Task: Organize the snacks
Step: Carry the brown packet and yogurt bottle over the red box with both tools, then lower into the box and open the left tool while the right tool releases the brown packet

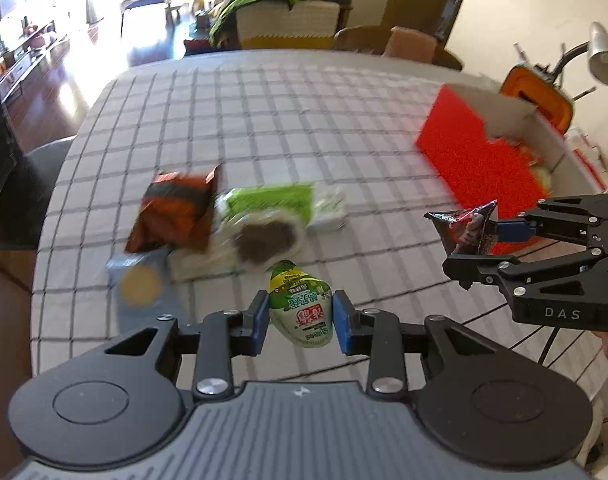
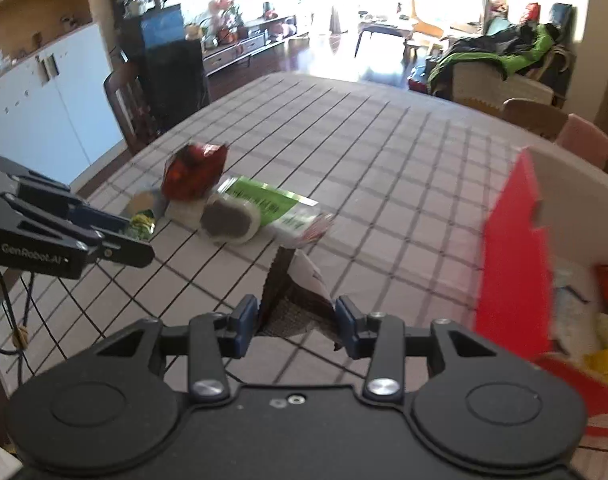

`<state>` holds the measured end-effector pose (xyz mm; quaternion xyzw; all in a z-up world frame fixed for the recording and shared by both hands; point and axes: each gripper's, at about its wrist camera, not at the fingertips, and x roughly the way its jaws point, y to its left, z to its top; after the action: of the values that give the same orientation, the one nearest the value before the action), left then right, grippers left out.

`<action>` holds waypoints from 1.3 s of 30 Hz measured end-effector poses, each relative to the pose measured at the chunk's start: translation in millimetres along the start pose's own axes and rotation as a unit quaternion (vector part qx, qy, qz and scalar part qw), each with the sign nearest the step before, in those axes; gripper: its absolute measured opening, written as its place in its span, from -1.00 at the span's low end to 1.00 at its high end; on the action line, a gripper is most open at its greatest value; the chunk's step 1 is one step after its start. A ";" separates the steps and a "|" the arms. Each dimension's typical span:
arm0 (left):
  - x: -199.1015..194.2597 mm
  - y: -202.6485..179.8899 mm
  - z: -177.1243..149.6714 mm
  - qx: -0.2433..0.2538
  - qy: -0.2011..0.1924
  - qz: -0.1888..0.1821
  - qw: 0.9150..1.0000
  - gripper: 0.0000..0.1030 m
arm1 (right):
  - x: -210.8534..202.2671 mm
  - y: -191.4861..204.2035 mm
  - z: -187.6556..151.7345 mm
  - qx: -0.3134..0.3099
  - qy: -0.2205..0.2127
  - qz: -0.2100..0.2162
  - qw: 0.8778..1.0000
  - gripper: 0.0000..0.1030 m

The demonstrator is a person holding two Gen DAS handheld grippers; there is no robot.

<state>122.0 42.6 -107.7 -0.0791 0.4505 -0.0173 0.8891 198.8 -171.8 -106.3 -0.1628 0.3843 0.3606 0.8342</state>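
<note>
Both hand-held grippers clamp snacks: left (image 1: 300, 312) green packet (image 1: 302, 307), right (image 2: 296, 316) dark packet (image 2: 294, 296), red box (image 2: 515, 256) beside.

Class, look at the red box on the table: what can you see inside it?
Inside the red box, through its open top, lie several packets in orange, white and yellow. They are blurred, and the red wall hides whatever lies lower down.

Red box (image 1: 475, 160), grey checked tablecloth (image 1: 264, 120), green-white packet (image 1: 302, 308).
</note>
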 end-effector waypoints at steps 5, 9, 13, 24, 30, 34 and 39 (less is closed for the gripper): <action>-9.4 -34.5 25.4 0.020 -0.024 -0.025 0.999 -0.37 | -35.7 -27.6 8.4 0.018 -0.027 -0.019 0.999 -0.18; -12.2 -66.0 48.6 0.047 -0.043 -0.043 0.997 -0.37 | -61.4 -53.1 14.1 0.026 -0.048 -0.039 0.998 -0.18; -5.3 -98.2 71.3 0.069 -0.054 -0.061 0.994 -0.37 | -78.1 -81.9 16.2 0.037 -0.062 -0.062 0.995 -0.18; 27.8 -185.8 116.2 0.120 -0.060 -0.078 0.988 -0.36 | -94.0 -157.9 1.6 0.063 -0.060 -0.114 0.990 -0.18; 52.7 -224.5 131.3 0.132 -0.039 -0.082 0.987 -0.36 | -98.3 -204.0 -11.8 0.080 -0.048 -0.134 0.987 -0.18; 74.5 -248.5 137.1 0.136 -0.015 -0.084 0.987 -0.36 | -96.2 -230.8 -23.4 0.092 -0.030 -0.140 0.985 -0.18; 105.0 -272.2 143.4 0.144 0.021 -0.073 0.987 -0.36 | -83.5 -257.5 -38.7 0.111 -0.001 -0.141 0.984 -0.18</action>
<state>310.7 -218.8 -65.6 0.0172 0.4551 -0.1479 0.8779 328.5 -409.8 -69.6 -0.1216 0.3938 0.1946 0.8901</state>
